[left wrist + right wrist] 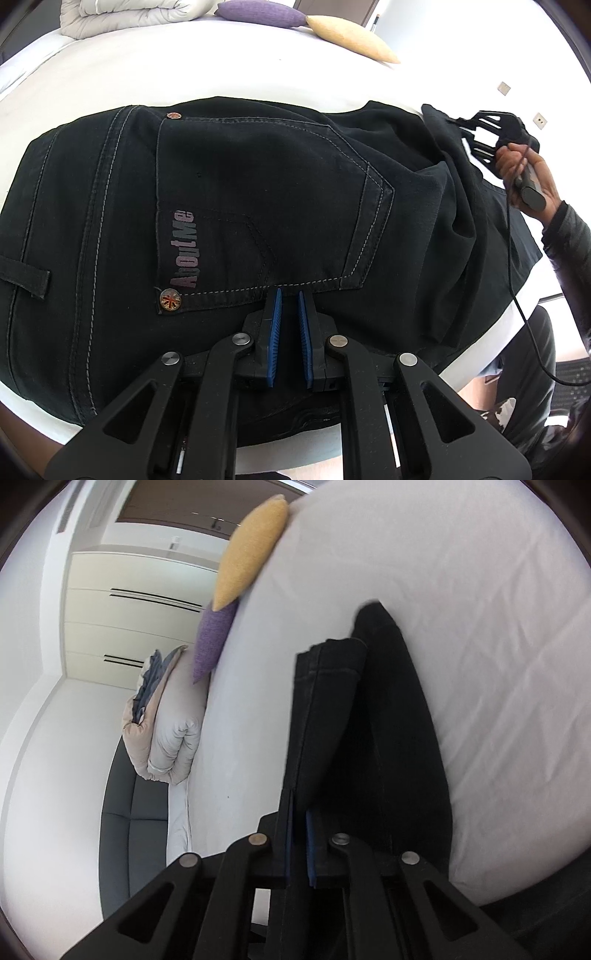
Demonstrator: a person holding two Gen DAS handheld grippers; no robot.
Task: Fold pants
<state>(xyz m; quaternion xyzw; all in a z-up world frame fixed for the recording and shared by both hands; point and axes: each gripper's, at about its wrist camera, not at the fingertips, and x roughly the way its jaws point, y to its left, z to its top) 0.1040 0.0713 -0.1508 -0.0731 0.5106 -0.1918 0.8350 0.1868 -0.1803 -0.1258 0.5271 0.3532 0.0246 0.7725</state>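
Two claws: left claw (290,295) pressed together over stitched black denim pants (258,192) (back pocket up), right claw (299,805) pinching a hem.

The only readable text is "AboutMe", printed in faded pinkish-grey letters along the edge of the back pocket (266,206) of the black denim pants (110,221). Nothing legible shows in the right wrist view.

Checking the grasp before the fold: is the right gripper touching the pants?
Touching. In the right wrist view, the right gripper has its blue pads closed on a hemmed edge of the black pants, with fabric running between the fingers.
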